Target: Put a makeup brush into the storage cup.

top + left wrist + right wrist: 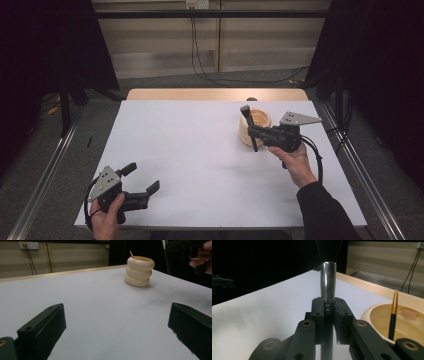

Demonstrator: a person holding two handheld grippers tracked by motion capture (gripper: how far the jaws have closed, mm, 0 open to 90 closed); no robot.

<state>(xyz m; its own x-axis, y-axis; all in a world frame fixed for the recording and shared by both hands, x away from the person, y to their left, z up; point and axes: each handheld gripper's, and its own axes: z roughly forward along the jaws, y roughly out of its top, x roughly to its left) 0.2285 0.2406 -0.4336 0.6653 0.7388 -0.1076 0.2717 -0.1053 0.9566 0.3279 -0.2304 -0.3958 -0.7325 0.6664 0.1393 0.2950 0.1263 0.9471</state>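
Right, I have the makeup brush [328, 287] pinched in my right gripper [328, 307], jaws pressed tight on the handle just below the shiny metal ferrule, dark bristles pointing up. From the high view the brush [248, 127] stands nearly upright, just at the near-left edge of the cream ribbed holder [255, 127], its lower end hanging down past that cup's outer wall. The holder sits toward the far right of the white table [200, 165], and one thin gold-and-black brush [393, 315] leans inside it already.

Now, the step as I read it: get this brush into that cup. The handle's bottom end looks to be outside the rim, so I want to lift enough to clear the lip, shift over the opening, then lower straight down. I keep the grip firm until the end touches bottom; a smooth handle could slide if I ease off early. I also steer away from the thin brush, or I may knock it over the side.

My left gripper [134, 182] rests near the front-left corner, jaws spread wide with nothing between them, well apart from the holder [139, 271]. If the cup starts to tip, that hand could steady it.
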